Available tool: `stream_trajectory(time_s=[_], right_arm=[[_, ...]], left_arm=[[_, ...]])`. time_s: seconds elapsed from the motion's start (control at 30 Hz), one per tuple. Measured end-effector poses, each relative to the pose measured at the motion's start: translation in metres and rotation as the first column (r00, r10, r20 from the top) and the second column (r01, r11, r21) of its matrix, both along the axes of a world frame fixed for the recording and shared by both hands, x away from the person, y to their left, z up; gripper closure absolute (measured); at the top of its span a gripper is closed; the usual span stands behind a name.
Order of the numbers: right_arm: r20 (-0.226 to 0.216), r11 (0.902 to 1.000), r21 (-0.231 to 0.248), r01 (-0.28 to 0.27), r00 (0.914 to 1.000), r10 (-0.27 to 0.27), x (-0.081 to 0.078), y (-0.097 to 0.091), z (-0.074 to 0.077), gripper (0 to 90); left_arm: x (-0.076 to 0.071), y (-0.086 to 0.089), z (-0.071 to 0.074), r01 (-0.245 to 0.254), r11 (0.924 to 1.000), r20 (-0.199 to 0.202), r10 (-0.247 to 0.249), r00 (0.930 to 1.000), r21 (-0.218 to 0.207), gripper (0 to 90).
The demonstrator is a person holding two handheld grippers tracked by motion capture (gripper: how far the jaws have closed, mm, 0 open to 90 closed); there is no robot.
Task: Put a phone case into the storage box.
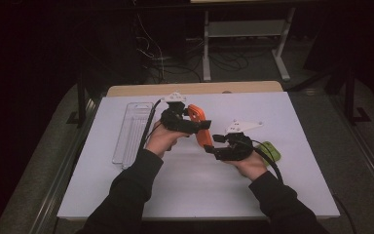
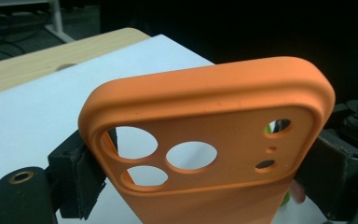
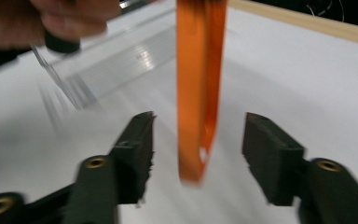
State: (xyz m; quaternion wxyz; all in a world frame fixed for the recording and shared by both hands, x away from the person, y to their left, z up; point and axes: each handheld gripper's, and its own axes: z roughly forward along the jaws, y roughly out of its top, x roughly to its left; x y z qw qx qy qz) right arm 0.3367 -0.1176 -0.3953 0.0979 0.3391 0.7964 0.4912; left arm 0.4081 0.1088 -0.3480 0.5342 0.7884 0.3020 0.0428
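An orange phone case [image 1: 200, 127] with camera cut-outs is held above the white table sheet [image 1: 190, 180]. My left gripper [image 1: 199, 127] is shut on it: in the left gripper view the case [image 2: 214, 140] stands upright with both black pads pressed against its long edges, cut-out end at the top. My right gripper [image 1: 212, 144] sits just right of and below the case. In the right gripper view its jaws [image 3: 198, 154] stand open on either side of the case's thin edge [image 3: 198, 93], with a gap on both sides and no pad touching it.
A long clear plastic tray [image 1: 131, 131] lies on the left part of the sheet and is blurred in the right gripper view [image 3: 116, 65]. A small green object [image 1: 269, 151] lies by the right hand. A wooden table edge [image 1: 195, 88] runs along the back.
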Motion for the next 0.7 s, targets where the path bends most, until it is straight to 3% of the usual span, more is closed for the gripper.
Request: stream_trajectory(time_s=[0.2,0.3,0.4,0.5,0.7], right_arm=[[-0.02,0.9972,-0.072,0.02,0.9996,-0.021,-0.005,-0.009,-0.004,21.1],[-0.013,0.9936,-0.11,0.027,0.9995,-0.029,-0.01,-0.015,-0.009,12.5],[0.005,0.9927,-0.111,0.046,0.9989,-0.046,-0.016,-0.023,-0.013,7.0],[-0.011,0.9929,-0.108,0.05,0.9986,-0.051,-0.021,-0.033,-0.016,0.8],[0.025,0.9874,-0.143,0.068,0.9976,-0.065,-0.033,-0.054,-0.022,0.1]], left_arm=[[0.006,0.015,0.013,-0.041,0.999,0.008,0.041,0.9991,0.015,12.9],[0.01,0.022,0.02,-0.064,0.9974,0.031,0.063,0.9975,0.032,12.9],[0.015,0.029,0.026,-0.084,0.9951,0.05,0.082,0.9954,0.052,12.9],[0.021,0.037,0.033,-0.122,0.9907,0.069,0.118,0.9906,0.06,12.9],[0.033,0.059,0.045,-0.209,0.9758,0.101,0.201,0.9743,0.066,13.0]])
